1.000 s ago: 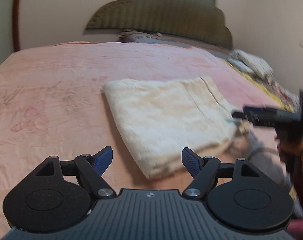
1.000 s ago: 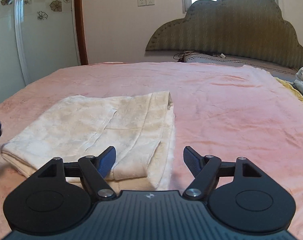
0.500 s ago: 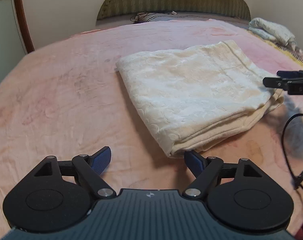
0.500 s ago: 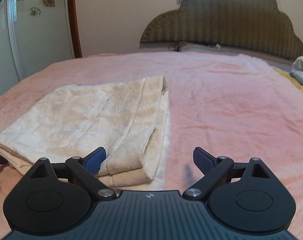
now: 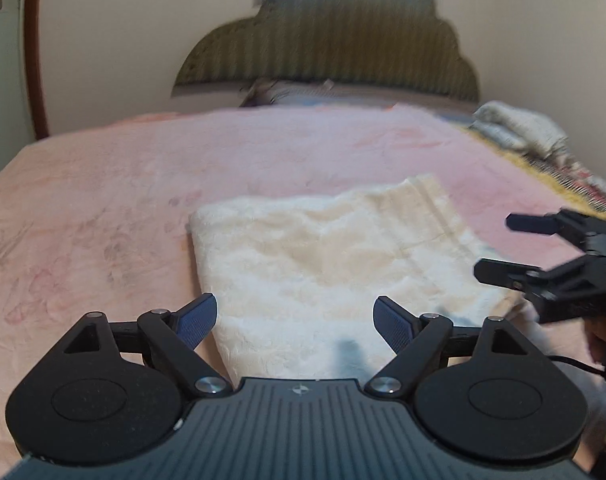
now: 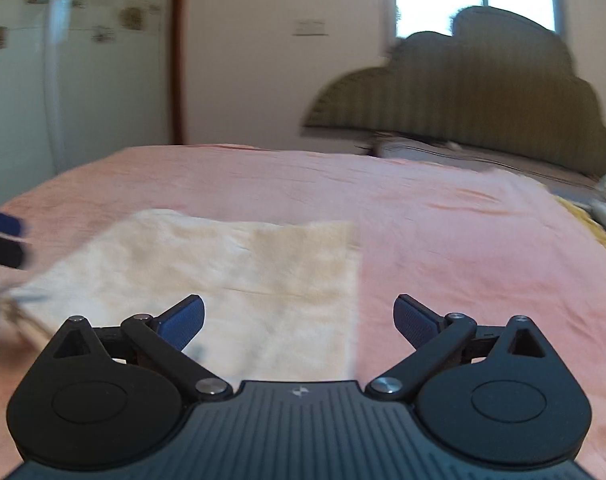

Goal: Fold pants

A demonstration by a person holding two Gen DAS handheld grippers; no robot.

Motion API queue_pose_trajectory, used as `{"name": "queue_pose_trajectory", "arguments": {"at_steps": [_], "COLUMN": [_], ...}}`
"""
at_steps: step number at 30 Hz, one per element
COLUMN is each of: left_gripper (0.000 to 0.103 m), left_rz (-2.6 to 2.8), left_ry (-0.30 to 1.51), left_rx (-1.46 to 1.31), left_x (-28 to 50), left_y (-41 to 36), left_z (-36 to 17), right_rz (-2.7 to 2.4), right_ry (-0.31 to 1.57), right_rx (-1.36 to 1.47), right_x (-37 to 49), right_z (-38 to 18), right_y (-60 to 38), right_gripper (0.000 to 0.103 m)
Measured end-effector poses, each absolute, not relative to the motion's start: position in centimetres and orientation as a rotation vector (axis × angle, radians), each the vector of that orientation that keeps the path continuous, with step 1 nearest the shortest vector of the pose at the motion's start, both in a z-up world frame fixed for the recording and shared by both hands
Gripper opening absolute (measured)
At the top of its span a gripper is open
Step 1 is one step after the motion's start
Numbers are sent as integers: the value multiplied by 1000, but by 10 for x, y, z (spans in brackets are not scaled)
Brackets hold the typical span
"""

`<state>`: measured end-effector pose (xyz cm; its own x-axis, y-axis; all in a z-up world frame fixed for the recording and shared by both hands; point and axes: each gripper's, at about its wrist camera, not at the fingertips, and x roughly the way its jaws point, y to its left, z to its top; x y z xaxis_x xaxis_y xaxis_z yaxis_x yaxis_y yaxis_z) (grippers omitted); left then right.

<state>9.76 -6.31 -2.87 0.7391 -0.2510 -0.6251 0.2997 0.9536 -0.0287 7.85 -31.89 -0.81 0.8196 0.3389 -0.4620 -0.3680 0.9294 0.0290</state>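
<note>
The cream pants (image 5: pixel 335 256) lie folded into a thick rectangle on the pink bedspread (image 5: pixel 103 208). My left gripper (image 5: pixel 295 308) hovers over their near edge. Its jaws are opening, with fabric beneath the gap and neither pad pressing on it. My right gripper (image 6: pixel 299 306) is above the right-hand edge of the pants (image 6: pixel 243 272), jaws also opening and gripping nothing. In the left wrist view the right gripper (image 5: pixel 499 246) stands open at the pants' right side. The left gripper (image 6: pixel 3 236) shows blurred at the left edge of the right wrist view.
A padded green headboard (image 5: pixel 327 52) and a pillow (image 5: pixel 295 92) close off the far end of the bed. Crumpled laundry (image 5: pixel 519 128) and a yellow patterned blanket (image 5: pixel 575 180) lie along the right side. A glass door (image 6: pixel 43 80) stands to the left.
Both grippers' jaws have spread wider. The left gripper has swung across, so the pants now sit centred between its fingers. The right gripper's left finger has drawn away from the fold it touched.
</note>
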Motion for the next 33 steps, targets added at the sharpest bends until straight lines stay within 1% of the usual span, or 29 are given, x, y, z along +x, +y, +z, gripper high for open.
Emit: {"name": "queue_pose_trajectory", "arguments": {"at_steps": [2,4,6,7,12,16,20,26,29,33], "left_gripper": [88,89,90,90,93,95,98,98,98,96], "left_rz": [-272,-227,-217,-211,-193,-187,-184,-230,-278,-290], "left_ry": [747,784,777,777,799,812,812,818,845,923], "left_rx": [76,79,79,77,52,36,43,28,-64,-292], "left_x": [106,107,104,104,107,108,110,115,129,158], "left_y": [-71,-74,-74,-73,-71,-69,-68,-62,-44,-6], "left_z": [-44,-56,-57,-56,-55,-56,-55,-56,-58,-66], "right_rz": [433,435,403,392,428,404,415,393,387,438], "right_ry": [492,527,601,608,554,644,625,633,657,748], "right_rx": [-112,-170,-178,-158,-27,-106,-66,16,71,205], "right_x": [78,80,88,88,80,88,85,100,118,150], "right_z": [-11,-20,-33,-34,-16,-34,-32,-26,-29,-42], "right_y": [-302,-290,-289,-292,-304,-295,-301,-327,-346,-374], "right_gripper": [97,97,97,97,97,97,97,97,97,97]}}
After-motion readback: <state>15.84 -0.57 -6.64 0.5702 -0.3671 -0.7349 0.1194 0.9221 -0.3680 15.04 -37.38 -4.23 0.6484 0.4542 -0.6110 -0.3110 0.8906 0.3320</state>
